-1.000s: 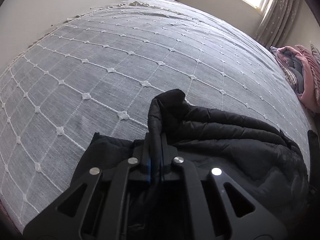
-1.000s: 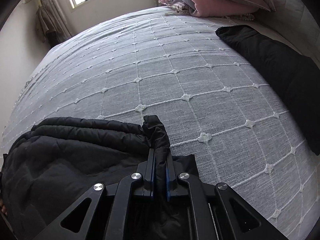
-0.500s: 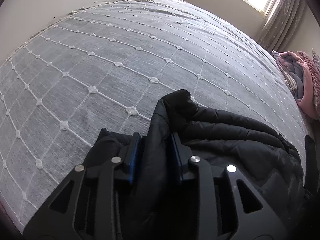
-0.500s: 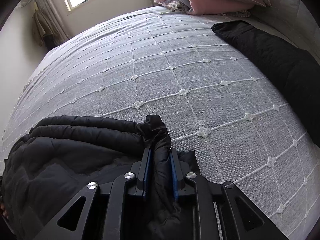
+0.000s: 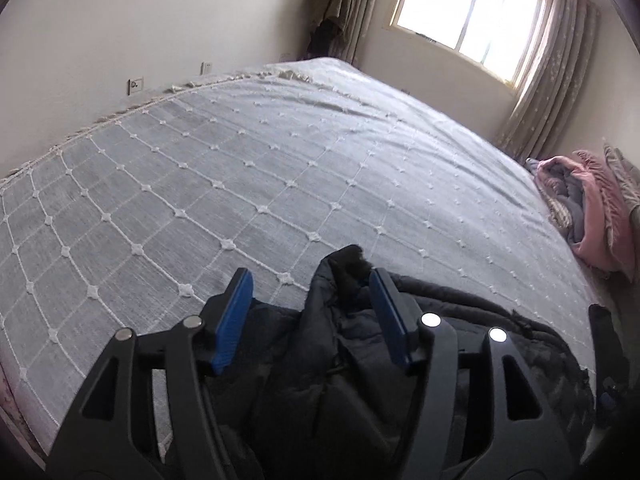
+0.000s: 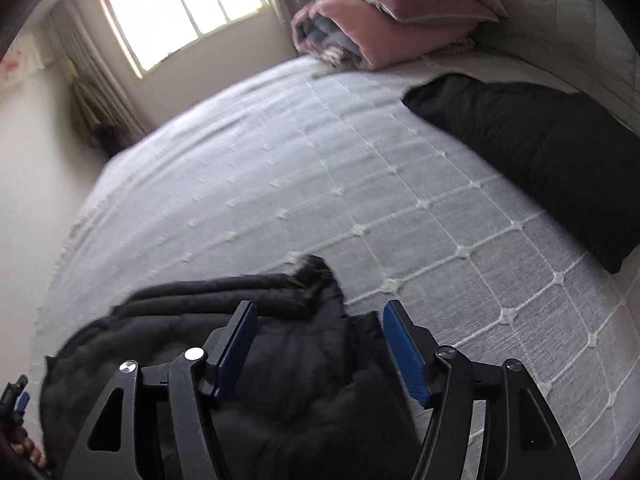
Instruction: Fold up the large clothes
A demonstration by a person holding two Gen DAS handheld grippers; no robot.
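Left hand-held gripper [image 5: 310,312] jaws opening over black jacket [image 5: 352,344], grey bedspread [image 5: 280,168] beneath

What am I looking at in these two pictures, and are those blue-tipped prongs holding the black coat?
There is no robot arm: a person holds a two-finger claw in each hand, with a wide-angle camera on each looking along its fingers. One picture is from the left claw, the other from the right claw. Both look across a bed with a grey quilted cover. A black coat lies bunched at the near edge; a raised fold sits between each pair of blue pads, but the jaws are opening and the pads do not press on it. A second dark garment lies farther off, and pink bedding is piled near the window.
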